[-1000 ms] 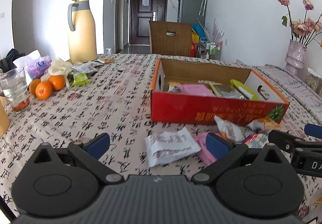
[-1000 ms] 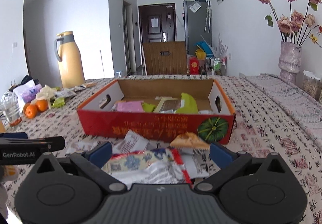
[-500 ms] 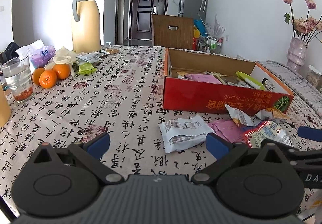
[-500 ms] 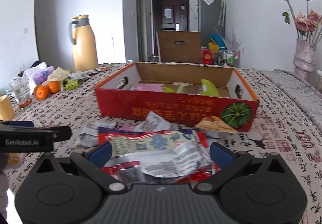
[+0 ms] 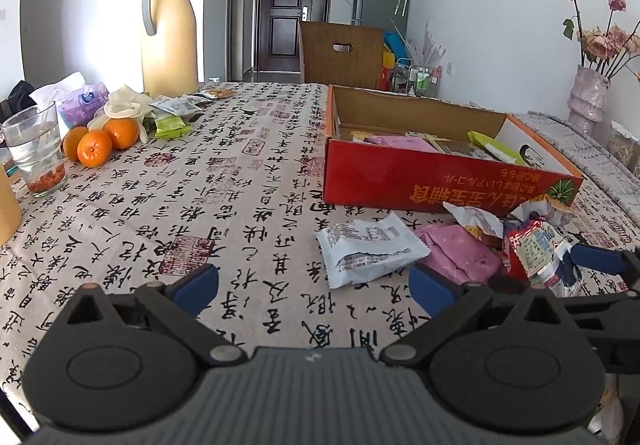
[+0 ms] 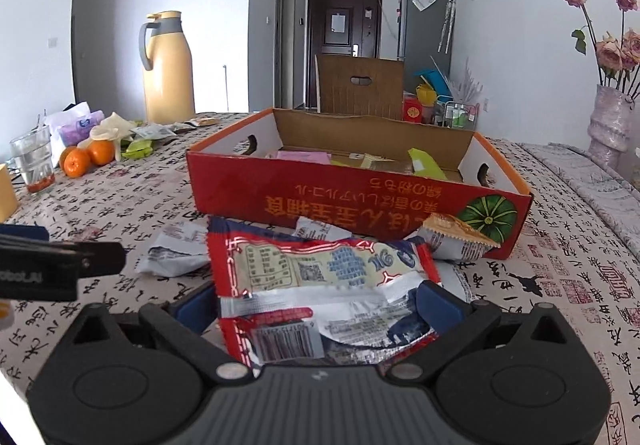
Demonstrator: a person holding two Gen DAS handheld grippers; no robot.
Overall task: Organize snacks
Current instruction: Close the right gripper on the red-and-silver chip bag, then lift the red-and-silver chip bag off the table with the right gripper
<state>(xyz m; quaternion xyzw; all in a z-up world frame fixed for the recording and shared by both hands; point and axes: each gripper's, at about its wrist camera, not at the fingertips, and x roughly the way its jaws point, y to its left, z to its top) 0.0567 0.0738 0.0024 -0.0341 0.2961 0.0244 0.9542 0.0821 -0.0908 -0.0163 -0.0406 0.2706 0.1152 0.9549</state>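
Observation:
A red cardboard box (image 5: 440, 181) (image 6: 340, 205) with several snack packets inside stands on the patterned tablecloth. In front of it lie a white packet (image 5: 368, 245), a pink packet (image 5: 460, 257) and an orange-topped packet (image 6: 456, 237). A red and blue snack packet (image 6: 320, 269) (image 5: 532, 249) spans the space between the pads of my right gripper (image 6: 316, 305), crumpled at its right edge and tilted up off the cloth. My left gripper (image 5: 314, 285) is open and holds nothing, low over the cloth just left of the white packet.
A yellow thermos (image 5: 170, 33), oranges (image 5: 96, 147), a glass of water (image 5: 34, 149) and more packets (image 5: 172, 125) sit at the far left. A vase of dried roses (image 5: 588, 97) stands at the right. A wooden chair (image 5: 340, 57) is behind the table.
The red and blue packet has come up between my right gripper's pads and now fills the near view. My left gripper has drawn back a little from the box.

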